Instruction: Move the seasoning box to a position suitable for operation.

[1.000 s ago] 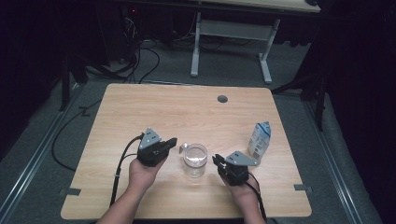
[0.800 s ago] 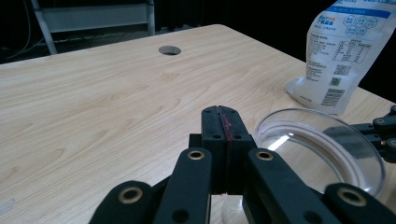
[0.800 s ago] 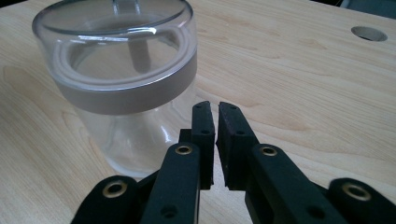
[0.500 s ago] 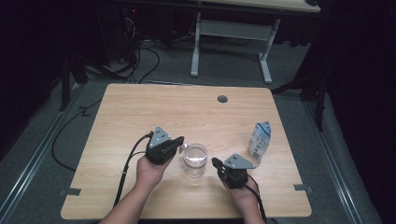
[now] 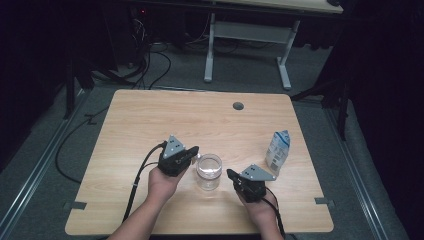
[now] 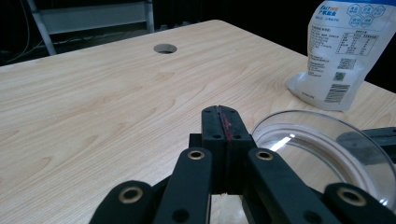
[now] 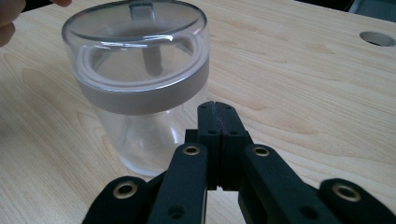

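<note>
Jaws, left gripper (image 6: 219,112): pressed flat together with nothing between them, as is seen in the left gripper view; held just left of the jar, the tip close to its lid rim.
Jaws, right gripper (image 7: 218,108): closed pad to pad on nothing, having just been closing; held just beside the jar's lower right side in the right gripper view, whether touching it cannot be told.
Counter: a light wood-grain counter (image 5: 150,120) with rounded corners is seen from above; a round grey cable hole (image 5: 238,106) is set near its far edge.
White pouch: a white stand-up printed pouch with blue markings (image 5: 278,151) stands upright toward the counter's right side, well apart from the left gripper and near the right one.
Jar: a clear round glass jar with a transparent lid and a grey band under the lid (image 5: 208,171) stands upright on the counter toward the near edge, between the two grippers.
Left hand (image 5: 162,182): wrapped around the left gripper's body from below, a black cable trailing back toward the near edge.
Right hand (image 5: 260,210): held around the right gripper's body, the grey three-cornered plate lying on top.
</note>
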A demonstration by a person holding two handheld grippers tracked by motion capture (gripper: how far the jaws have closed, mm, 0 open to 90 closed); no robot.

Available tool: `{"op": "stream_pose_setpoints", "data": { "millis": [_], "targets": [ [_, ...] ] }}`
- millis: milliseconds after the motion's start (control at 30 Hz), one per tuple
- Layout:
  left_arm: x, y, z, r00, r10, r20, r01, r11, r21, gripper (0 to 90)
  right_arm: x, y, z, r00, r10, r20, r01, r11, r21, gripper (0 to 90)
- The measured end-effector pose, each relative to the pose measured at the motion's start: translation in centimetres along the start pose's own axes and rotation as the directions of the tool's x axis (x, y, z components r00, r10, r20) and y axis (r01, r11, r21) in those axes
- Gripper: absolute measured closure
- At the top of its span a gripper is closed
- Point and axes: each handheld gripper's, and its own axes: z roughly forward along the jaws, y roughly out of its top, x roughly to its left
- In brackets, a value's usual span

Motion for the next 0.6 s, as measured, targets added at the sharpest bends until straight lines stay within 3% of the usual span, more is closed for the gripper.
{"op": "stream_pose_setpoints", "data": {
  "millis": [600],
  "targets": [
    [0.04,-0.36,-0.01,1.0,0.009,-0.001,-0.009,0.9999,-0.01,90.0,0.37,0.18,-0.05,1.0,-0.009,-0.002,0.009,1.0,-0.006,89.7]
  ]
}}
